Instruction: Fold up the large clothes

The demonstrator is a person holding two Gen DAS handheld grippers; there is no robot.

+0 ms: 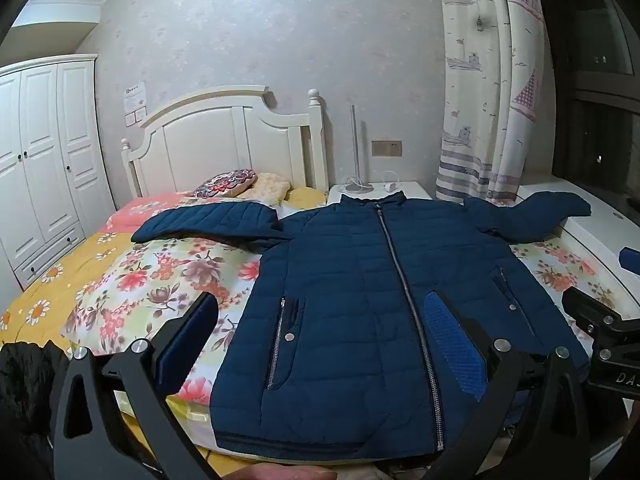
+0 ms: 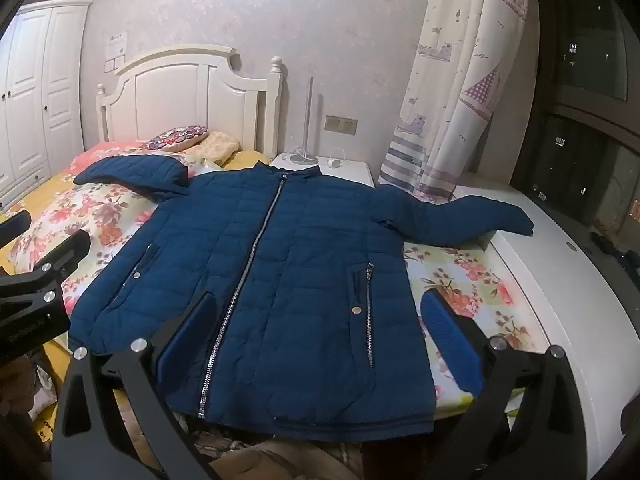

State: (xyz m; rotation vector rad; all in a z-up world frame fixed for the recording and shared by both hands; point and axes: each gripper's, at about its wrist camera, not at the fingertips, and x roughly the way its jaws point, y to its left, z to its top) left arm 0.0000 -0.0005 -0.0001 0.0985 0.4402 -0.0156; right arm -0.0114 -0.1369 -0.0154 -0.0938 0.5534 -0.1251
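The jacket (image 1: 360, 300) lies face up on the bed (image 1: 168, 280), zipped, its hem at the near edge and its collar toward the far end. We find it spread flat and unfolded, both sleeves stretched out to the sides.

Nearest to us, the left gripper (image 1: 328, 344) hangs over the lower part of the jacket, tilted downward. We record its jaws as spread wide and released; one finger stands over the floral bedcover (image 1: 152, 276) just beside the jacket's edge, the other over the front panel near the zipper (image 1: 404, 280). Nothing is held between them.

The right gripper (image 2: 320, 344) hangs likewise over the hem on the other side, also tilted downward. Its jaws are spread wide and grasp nothing; one finger stands over the jacket beside the zipper, the other over the bedcover past the jacket's side edge.

Each gripper shows at the margin of the other's view, so we note that they sit side by side.

Farther on, one sleeve (image 1: 208, 220) lies across the bedcover. The other sleeve (image 2: 472, 216) reaches off the bed onto a white ledge (image 2: 540, 264).

Beyond the collar we see pillows (image 1: 232, 184) against the white headboard (image 1: 224, 136), a nightstand (image 2: 344, 168) beside it, a curtain (image 2: 448, 100), and a white wardrobe (image 1: 44, 152) at the far side.
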